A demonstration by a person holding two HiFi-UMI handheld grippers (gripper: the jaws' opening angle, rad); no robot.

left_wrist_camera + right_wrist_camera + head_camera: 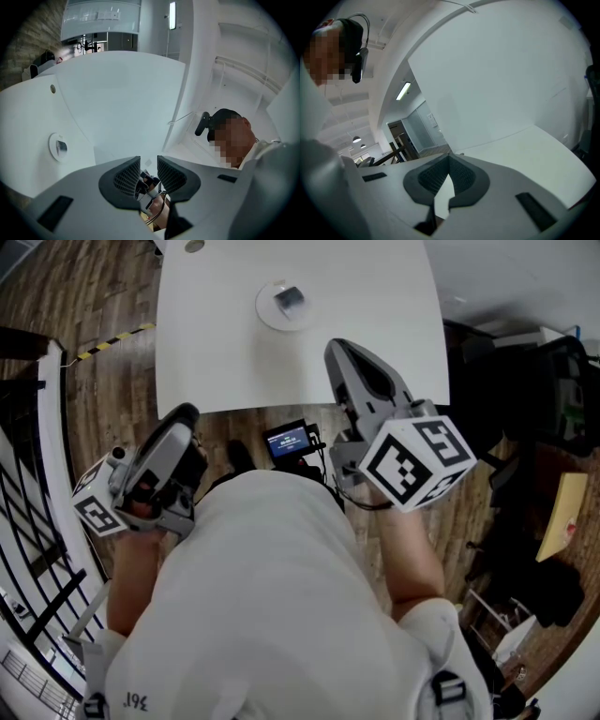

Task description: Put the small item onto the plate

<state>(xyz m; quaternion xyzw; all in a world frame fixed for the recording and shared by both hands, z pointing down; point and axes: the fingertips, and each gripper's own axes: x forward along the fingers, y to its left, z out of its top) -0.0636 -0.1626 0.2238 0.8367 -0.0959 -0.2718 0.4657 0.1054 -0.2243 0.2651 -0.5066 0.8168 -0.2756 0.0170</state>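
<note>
Since the item (290, 300) already lies on the plate (266, 317), I judge the placing step done and the task at its end. The plate sits at the far side of the table (384, 315), about mid-width, with the dark item near its middle. The left gripper view shows it the same way.

Both my tools are at the near side, close to my chest and well apart from the plate. My left gripper (185, 414) hangs off the table at the near left. In the left gripper view, the left gripper (148, 165) has its fingers spread a little, and the gap between them holds nothing; only cables (149, 186) show beyond it. My right gripper (339, 346) reaches just over the near table edge, right of the plate. In the right gripper view, the right gripper (449, 163) has its fingers pressed together on nothing.

As I read it, nothing is left to carry. The next move calls only for keeping both tools clear of the plate so the item is not nudged. If the item needed shifting, my right fingers would have to part first, then travel far and left.
</note>
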